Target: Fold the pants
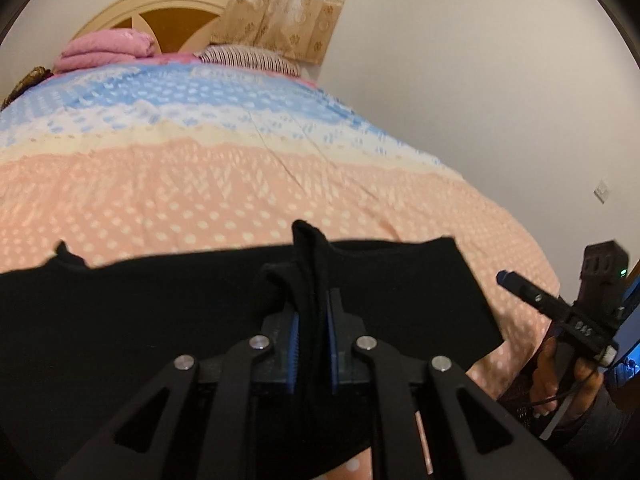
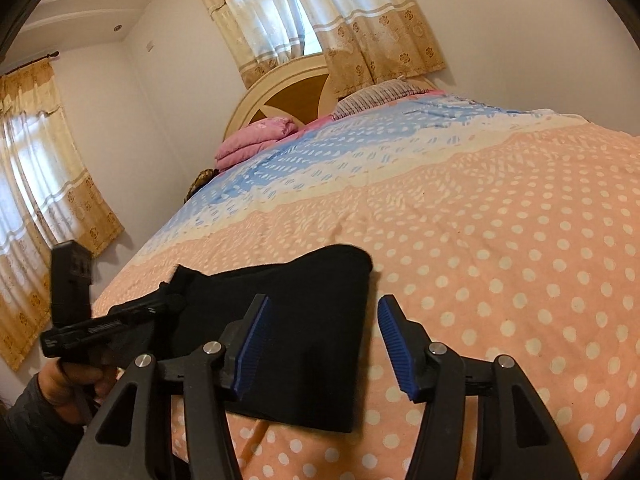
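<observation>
While my left claw (image 1: 311, 344) is clamped on a bunched ridge of the black pants (image 1: 160, 312), my right claw (image 2: 324, 340) hangs with its pads apart over their right edge. They lie flat on the dotted bedspread (image 2: 500, 220).

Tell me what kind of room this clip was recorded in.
A bedroom, most likely in a home: black pants lie on a bed with a headboard, pillows against it, and curtains over the windows.
</observation>
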`<state>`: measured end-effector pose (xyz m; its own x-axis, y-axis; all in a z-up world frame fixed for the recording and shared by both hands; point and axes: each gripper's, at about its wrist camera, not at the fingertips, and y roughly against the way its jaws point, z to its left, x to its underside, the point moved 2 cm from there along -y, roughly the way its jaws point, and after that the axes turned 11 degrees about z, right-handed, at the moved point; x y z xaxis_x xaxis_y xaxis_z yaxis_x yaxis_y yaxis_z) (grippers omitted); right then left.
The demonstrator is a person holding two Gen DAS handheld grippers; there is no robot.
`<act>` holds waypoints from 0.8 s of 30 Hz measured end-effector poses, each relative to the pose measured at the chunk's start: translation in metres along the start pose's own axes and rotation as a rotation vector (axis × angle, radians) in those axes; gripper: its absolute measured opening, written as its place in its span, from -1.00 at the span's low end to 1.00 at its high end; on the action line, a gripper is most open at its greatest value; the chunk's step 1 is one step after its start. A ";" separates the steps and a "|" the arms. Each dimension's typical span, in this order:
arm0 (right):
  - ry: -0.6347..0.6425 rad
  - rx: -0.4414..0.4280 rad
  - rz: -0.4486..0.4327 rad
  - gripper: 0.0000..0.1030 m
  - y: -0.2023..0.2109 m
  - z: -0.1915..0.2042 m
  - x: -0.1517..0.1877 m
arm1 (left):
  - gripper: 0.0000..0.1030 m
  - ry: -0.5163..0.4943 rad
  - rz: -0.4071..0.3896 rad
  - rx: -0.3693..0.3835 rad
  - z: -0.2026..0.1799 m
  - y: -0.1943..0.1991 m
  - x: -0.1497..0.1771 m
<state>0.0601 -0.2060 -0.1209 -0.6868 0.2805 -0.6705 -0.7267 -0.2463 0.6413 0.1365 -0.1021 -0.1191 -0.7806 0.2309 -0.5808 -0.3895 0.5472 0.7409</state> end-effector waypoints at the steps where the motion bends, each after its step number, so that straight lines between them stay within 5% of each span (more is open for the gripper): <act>1: 0.001 0.001 -0.004 0.12 0.000 0.000 0.000 | -0.76 0.006 -0.016 -0.008 0.002 0.006 -0.001; 11: 0.148 -0.048 -0.004 0.14 0.002 0.032 0.011 | -0.76 0.067 0.010 -0.098 0.035 0.003 0.003; 18: 0.268 -0.062 0.212 0.22 -0.042 0.049 0.036 | -0.71 0.067 0.022 -0.150 0.041 -0.006 0.012; 24: 0.307 -0.025 0.155 0.22 -0.032 0.058 0.031 | -0.44 0.059 0.008 -0.171 0.043 -0.008 0.020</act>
<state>0.0628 -0.1356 -0.1401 -0.7585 -0.0533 -0.6495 -0.6111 -0.2880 0.7373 0.1456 -0.0673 -0.1515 -0.8093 0.1838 -0.5579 -0.4571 0.3995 0.7947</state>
